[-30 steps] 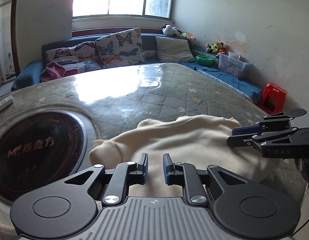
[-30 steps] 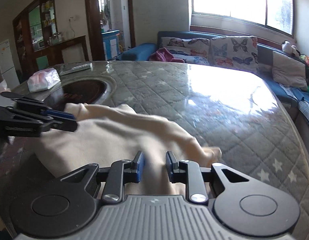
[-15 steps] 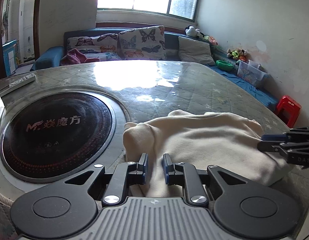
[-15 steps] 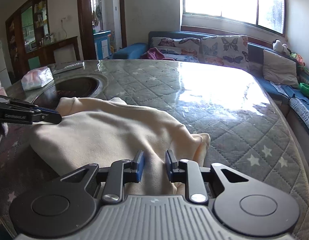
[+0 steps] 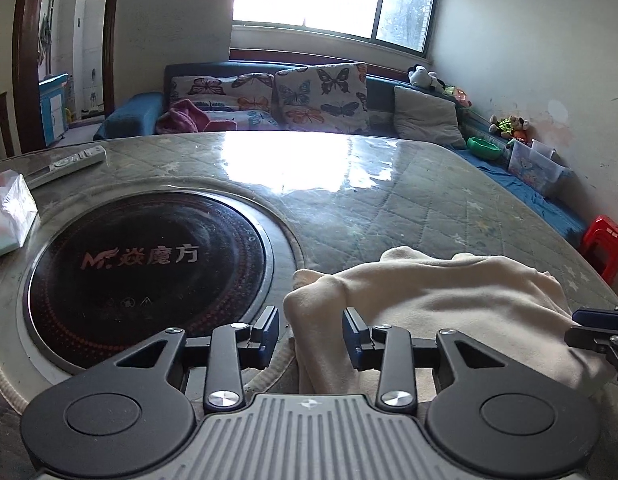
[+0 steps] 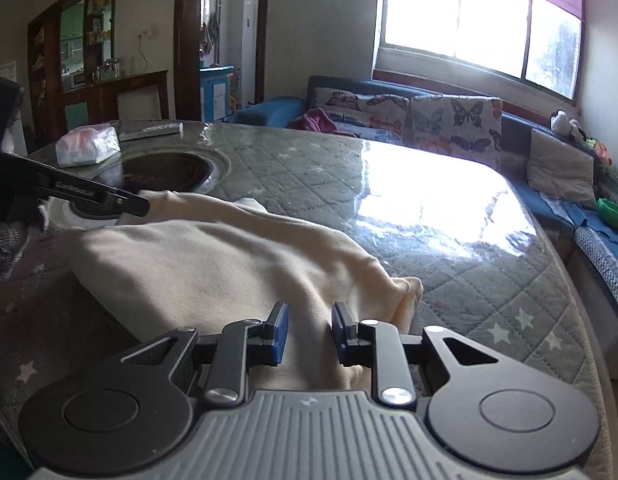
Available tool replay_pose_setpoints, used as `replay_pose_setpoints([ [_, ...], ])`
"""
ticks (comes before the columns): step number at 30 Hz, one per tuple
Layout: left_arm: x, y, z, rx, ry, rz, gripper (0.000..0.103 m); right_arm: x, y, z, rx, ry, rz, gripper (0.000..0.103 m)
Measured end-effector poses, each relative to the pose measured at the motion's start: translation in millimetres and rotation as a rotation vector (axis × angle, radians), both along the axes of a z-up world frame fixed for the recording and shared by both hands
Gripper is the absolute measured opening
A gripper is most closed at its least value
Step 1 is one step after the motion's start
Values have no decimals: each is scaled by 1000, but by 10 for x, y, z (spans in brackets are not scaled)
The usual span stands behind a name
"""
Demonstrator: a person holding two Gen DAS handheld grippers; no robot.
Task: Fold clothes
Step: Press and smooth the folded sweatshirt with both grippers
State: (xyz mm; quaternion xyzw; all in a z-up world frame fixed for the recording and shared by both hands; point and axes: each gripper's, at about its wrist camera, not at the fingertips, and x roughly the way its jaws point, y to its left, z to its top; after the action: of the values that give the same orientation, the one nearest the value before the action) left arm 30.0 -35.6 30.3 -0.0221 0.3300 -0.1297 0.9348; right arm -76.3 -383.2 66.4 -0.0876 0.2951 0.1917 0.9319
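Observation:
A cream garment (image 5: 449,304) lies bunched on the quilted, glass-topped table (image 5: 389,208), beside the round black hob (image 5: 149,264). My left gripper (image 5: 311,330) is at the garment's left end and its jaws are opening. A fold of cloth still lies between them, but the left pad stands clear of it. In the right wrist view the left gripper (image 6: 141,205) shows from the side at the garment's far corner. My right gripper (image 6: 307,334) is shut on the garment's (image 6: 213,264) near right edge, with cloth filling the gap between its blue pads. It also shows as the right gripper (image 5: 593,324) at the left view's right edge.
A tissue pack (image 5: 9,216) and a remote (image 5: 73,162) lie at the table's left. Behind the table runs a blue sofa with butterfly cushions (image 5: 321,96). A red stool (image 5: 603,244) stands on the floor at the right, and a doorway (image 6: 221,40) is at the back left.
The left jaws have spread apart and let go of the cloth they held. The left view has swung to show more of the hob. The right gripper keeps its hold and has drifted sideways.

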Motion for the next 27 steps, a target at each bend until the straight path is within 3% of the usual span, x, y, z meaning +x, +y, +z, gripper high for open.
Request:
replay_pose_setpoints([
  [1,10,-7,-5,3,1,-5,19,-27,19,13,-1,-5,16,24],
  [4,35,-11,-4,11,-3,-7,7,-98,87,21,-11,-12,69,24],
  [12,65,11,5,34,-7,3,7,-255,177,-132,-119,-5,130,24],
  [19,-126,-69,205,37,-69,-13,10,-260,158,-11,-68,-33,119,24],
  [27,-498,-528,255,-7,-77,-243,10,-242,179,-107,-58,-6,114,24],
])
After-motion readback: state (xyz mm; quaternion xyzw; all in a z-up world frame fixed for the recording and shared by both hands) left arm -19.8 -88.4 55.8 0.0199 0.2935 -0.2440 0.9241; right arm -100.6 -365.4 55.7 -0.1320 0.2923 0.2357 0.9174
